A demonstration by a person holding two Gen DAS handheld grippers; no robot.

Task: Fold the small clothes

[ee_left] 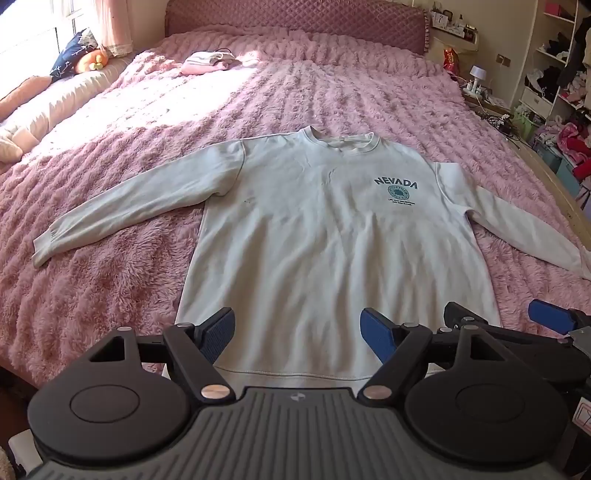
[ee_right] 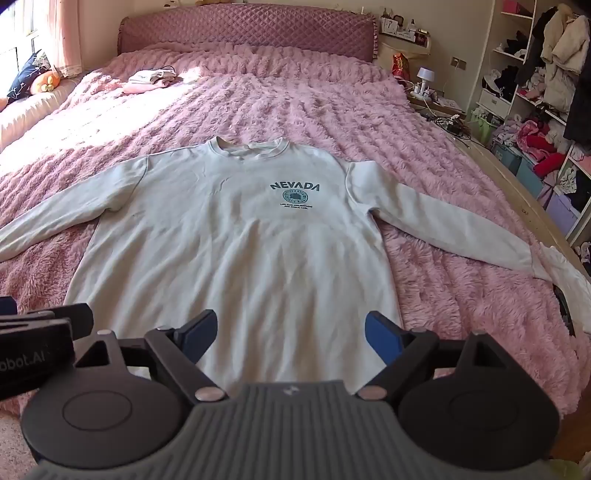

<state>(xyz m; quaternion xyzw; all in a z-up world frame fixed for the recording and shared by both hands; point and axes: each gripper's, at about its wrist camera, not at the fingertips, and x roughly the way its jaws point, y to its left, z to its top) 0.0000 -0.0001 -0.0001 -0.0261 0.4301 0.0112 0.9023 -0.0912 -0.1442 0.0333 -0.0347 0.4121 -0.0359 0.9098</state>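
Left wrist view
Sweatshirt: a white sweatshirt (ee_left: 314, 229) lies flat on the bed, front side up, neck hole far away, bottom edge close to the camera.
Sleeves: both are spread out to the sides; the left sleeve (ee_left: 122, 206) slants down toward the near left.
Print: the word NEVADA (ee_left: 396, 183) in dark green, with a round green badge under it.
Left gripper: the left gripper (ee_left: 297, 334) is released, its two blue fingers wide apart, holding nothing, above the bottom edge of the sweatshirt.
Right gripper: part of the right gripper (ee_left: 517, 325) shows at the right edge, over the sweatshirt's near right corner; from here I cannot tell how wide it is.
Blanket: a fluffy pink blanket (ee_left: 295, 92) covers the bed.
Far end: a small pile of folded clothes (ee_left: 208, 61) sits near the pink headboard (ee_left: 295, 22).

Right wrist view
Sweatshirt: the same sweatshirt (ee_right: 236, 240) lies flat in the middle of the blanket (ee_right: 314, 107).
Right sleeve: the right sleeve (ee_right: 443, 221) reaches out to the bed's right edge.
Right gripper: the right gripper (ee_right: 290, 334) is released too, fingers wide apart, holding nothing, above the bottom edge.
Left gripper: a black piece of the left gripper (ee_right: 40, 332) pokes in at the left.
Room: shelves (ee_right: 535, 92) full of clothes stand at the right.
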